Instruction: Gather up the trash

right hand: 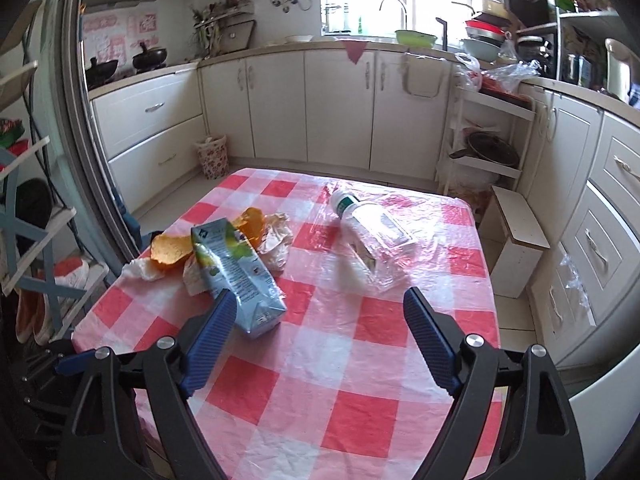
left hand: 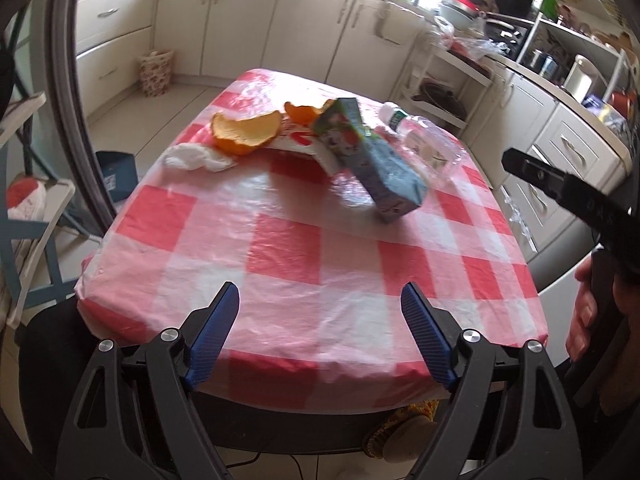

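Observation:
Trash lies on a table with a red and white checked cloth (left hand: 280, 248) (right hand: 360, 360). A blue juice carton (left hand: 372, 160) (right hand: 240, 276) lies tilted on a wrapper. Orange peels (left hand: 244, 132) (right hand: 172, 250) and a crumpled white tissue (left hand: 196, 158) (right hand: 138, 270) lie to its left. A clear plastic bottle (left hand: 424, 140) (right hand: 372, 232) lies on its side to the right. My left gripper (left hand: 320, 300) is open and empty above the near table edge. My right gripper (right hand: 320, 306) is open and empty, its left finger just in front of the carton.
A floral waste basket (left hand: 156, 70) (right hand: 214, 156) stands on the floor by the far cabinets. A blue box (left hand: 116, 172) sits on the floor at left. A shelf rack (right hand: 484, 148) and a white stool (right hand: 520, 240) stand right of the table.

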The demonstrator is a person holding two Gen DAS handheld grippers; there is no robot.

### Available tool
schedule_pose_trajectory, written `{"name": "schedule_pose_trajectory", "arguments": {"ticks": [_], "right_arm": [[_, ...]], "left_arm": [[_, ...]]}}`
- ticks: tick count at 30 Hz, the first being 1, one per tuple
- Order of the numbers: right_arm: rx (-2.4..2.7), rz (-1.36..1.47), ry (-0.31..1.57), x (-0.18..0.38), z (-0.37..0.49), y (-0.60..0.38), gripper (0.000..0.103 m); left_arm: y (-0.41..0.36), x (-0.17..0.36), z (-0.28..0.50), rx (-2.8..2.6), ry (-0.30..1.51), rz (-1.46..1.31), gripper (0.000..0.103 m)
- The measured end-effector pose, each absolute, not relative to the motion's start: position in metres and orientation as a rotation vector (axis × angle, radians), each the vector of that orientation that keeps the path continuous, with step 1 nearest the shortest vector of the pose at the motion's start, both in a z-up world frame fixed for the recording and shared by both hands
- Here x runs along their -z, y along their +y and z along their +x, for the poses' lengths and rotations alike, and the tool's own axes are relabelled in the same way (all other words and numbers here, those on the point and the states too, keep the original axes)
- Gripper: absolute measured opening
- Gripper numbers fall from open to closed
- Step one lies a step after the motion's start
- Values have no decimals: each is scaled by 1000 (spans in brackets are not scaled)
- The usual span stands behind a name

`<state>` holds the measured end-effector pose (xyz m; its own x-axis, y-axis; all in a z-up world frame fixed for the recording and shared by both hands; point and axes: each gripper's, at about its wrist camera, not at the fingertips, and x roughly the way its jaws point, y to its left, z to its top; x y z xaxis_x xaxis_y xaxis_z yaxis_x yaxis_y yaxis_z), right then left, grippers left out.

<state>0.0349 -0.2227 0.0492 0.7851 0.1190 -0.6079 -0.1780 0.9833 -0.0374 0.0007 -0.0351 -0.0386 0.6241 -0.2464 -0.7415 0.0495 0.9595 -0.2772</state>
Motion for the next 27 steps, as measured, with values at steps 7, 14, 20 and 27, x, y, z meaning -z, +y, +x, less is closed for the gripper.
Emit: {"name": "schedule_pose_trajectory", "arguments": {"ticks": [7, 14, 20, 27], "right_arm": [[-162, -163, 666, -39, 34, -208, 83], [-162, -168, 666, -38, 33, -208, 84], [-164, -173, 667, -37, 32, -205, 85], [-166, -179, 672, -35, 32, -203, 86]], "left_arm": [[-28, 45, 4, 165, 893, -258, 80], [-31, 47, 4, 164, 900, -255, 80], [-34, 48, 5, 165, 904, -252, 81], [-34, 50, 5, 164, 909, -257, 81]]}}
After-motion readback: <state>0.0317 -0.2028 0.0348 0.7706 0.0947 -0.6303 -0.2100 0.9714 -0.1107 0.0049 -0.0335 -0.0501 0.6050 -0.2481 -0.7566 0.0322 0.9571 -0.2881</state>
